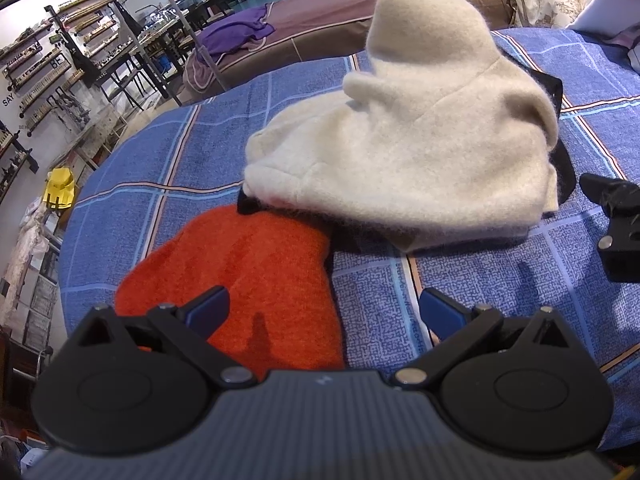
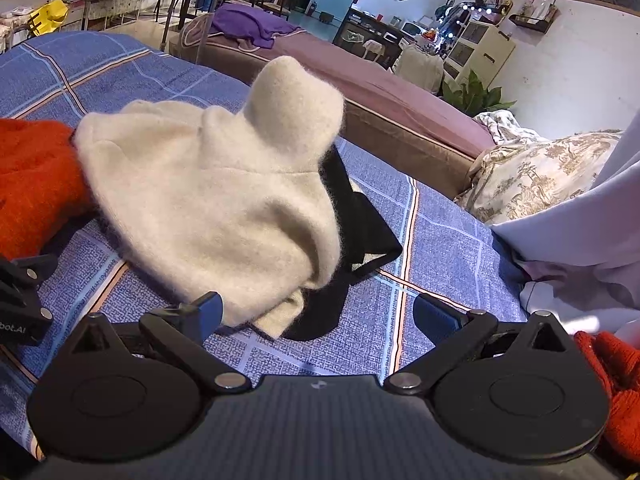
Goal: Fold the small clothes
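A cream fuzzy garment (image 1: 408, 152) lies crumpled in a heap on the blue plaid bedsheet (image 1: 152, 184), one part sticking up. It also shows in the right wrist view (image 2: 216, 208). A black garment (image 2: 360, 224) lies under and beside it. An orange fuzzy garment (image 1: 240, 276) lies flat at its near left, also seen at the left edge of the right wrist view (image 2: 32, 176). My left gripper (image 1: 324, 312) is open and empty, its left finger over the orange garment. My right gripper (image 2: 316, 316) is open and empty, just in front of the cream heap.
The right gripper's body (image 1: 616, 224) shows at the right edge of the left view. A floral pillow (image 2: 532, 172) and a pale sheet (image 2: 580, 224) lie at the right. A brown mattress (image 2: 384, 92) with a purple cloth (image 2: 252, 24) lies behind the bed.
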`<action>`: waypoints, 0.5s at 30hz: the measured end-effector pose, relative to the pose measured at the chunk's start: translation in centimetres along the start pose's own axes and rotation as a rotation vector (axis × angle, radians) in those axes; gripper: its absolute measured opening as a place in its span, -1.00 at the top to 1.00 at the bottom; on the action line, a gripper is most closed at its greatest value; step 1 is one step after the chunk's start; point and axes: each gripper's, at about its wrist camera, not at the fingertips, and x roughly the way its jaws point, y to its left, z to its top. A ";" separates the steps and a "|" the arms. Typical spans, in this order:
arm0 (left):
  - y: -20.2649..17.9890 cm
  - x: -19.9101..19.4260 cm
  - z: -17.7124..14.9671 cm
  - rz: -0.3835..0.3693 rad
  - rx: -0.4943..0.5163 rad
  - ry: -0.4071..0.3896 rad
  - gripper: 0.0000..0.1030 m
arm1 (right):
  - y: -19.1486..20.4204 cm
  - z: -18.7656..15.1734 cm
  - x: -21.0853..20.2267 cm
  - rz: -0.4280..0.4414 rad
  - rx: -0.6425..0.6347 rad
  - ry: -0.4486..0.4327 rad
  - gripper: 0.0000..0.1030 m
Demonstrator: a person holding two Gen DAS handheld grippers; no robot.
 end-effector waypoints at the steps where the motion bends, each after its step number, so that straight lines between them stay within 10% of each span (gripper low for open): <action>1: 0.0 0.0 0.0 -0.001 0.001 0.001 -1.00 | 0.0 0.0 0.0 0.001 0.000 0.001 -1.00; 15: -0.1 0.4 -0.2 -0.018 0.000 0.005 -1.00 | 0.0 -0.3 0.4 0.015 0.020 -0.005 -1.00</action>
